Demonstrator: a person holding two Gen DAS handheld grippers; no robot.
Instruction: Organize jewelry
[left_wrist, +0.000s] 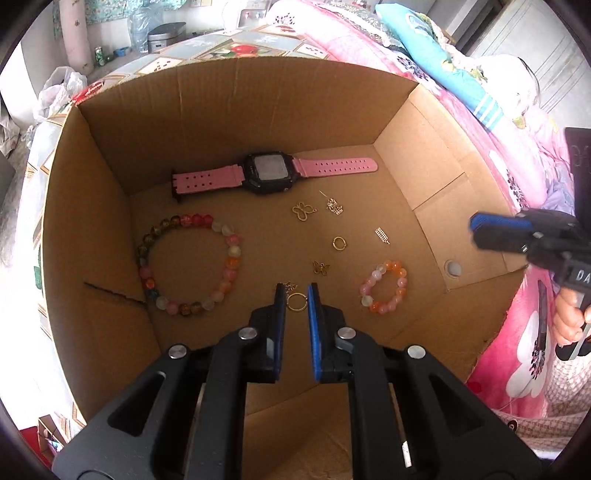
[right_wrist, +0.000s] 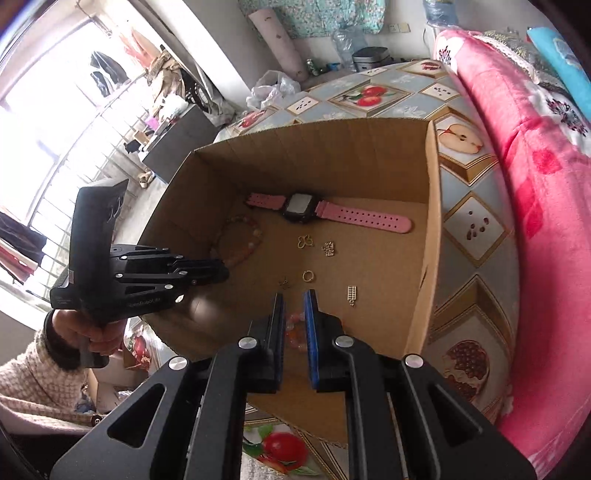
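Two grippers, the left gripper and the right gripper, hover nearly closed and empty over a cardboard box where a pink watch lies at twelve o'clock, a large bead bracelet at nine and a small bead bracelet at four.

Pink-strapped watch (black case), brown cardboard box.

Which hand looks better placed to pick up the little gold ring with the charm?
Probably the left: its fingers hang inside the box right over that ring, while the right fingers sit out near the box's edge.
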